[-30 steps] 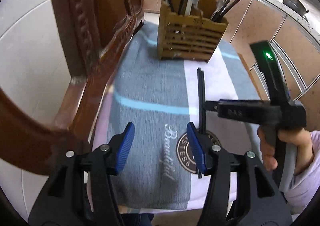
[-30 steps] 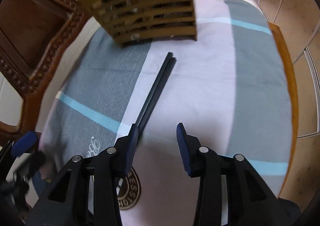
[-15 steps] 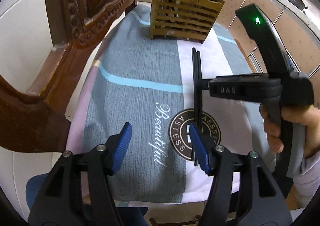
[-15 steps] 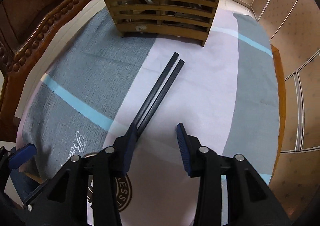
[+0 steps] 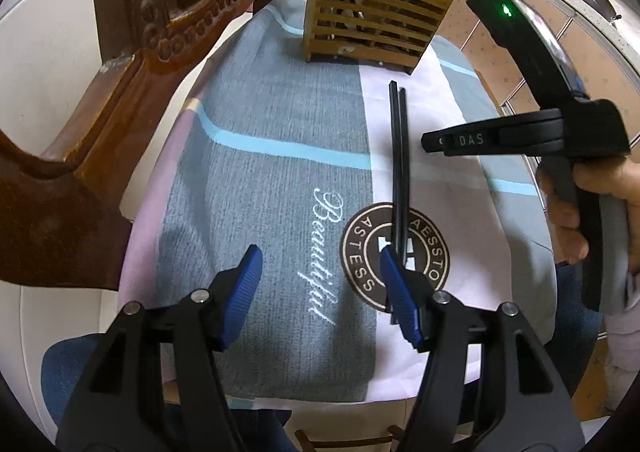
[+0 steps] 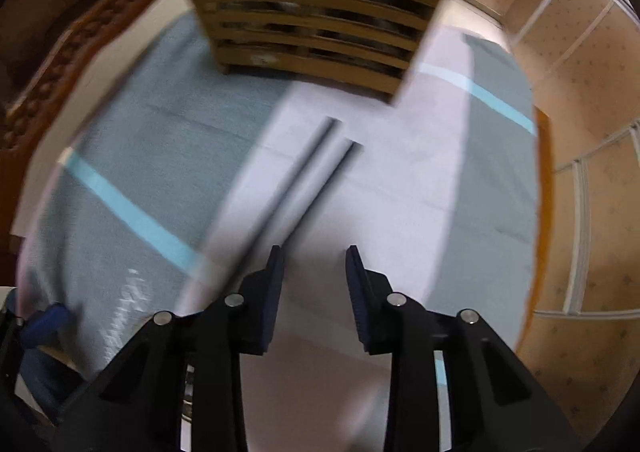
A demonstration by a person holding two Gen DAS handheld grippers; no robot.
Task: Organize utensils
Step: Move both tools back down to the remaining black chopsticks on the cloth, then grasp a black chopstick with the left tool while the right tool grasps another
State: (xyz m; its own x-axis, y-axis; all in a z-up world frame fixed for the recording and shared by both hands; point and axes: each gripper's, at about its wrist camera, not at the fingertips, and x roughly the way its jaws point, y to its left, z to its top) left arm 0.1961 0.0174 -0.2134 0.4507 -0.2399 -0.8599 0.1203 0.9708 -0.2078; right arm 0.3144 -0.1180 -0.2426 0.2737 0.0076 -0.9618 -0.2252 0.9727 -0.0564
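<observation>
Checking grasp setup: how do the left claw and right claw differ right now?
The left claw stands wide open with nothing between its pads; the right claw stands narrower, its jaws having just been closing, also with nothing between them. The chopsticks run behind the left claw's right pad, but beside the right claw's left pad, outside the gap. The left view is sharp; the right is blurred. Both point down at the cloth.

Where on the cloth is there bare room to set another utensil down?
The grey panel of the cloth is bare, between the carved chair and the chopsticks. The strip between the chopsticks and the utensil holder is narrow. The right edge is crowded by the right gripper.
</observation>
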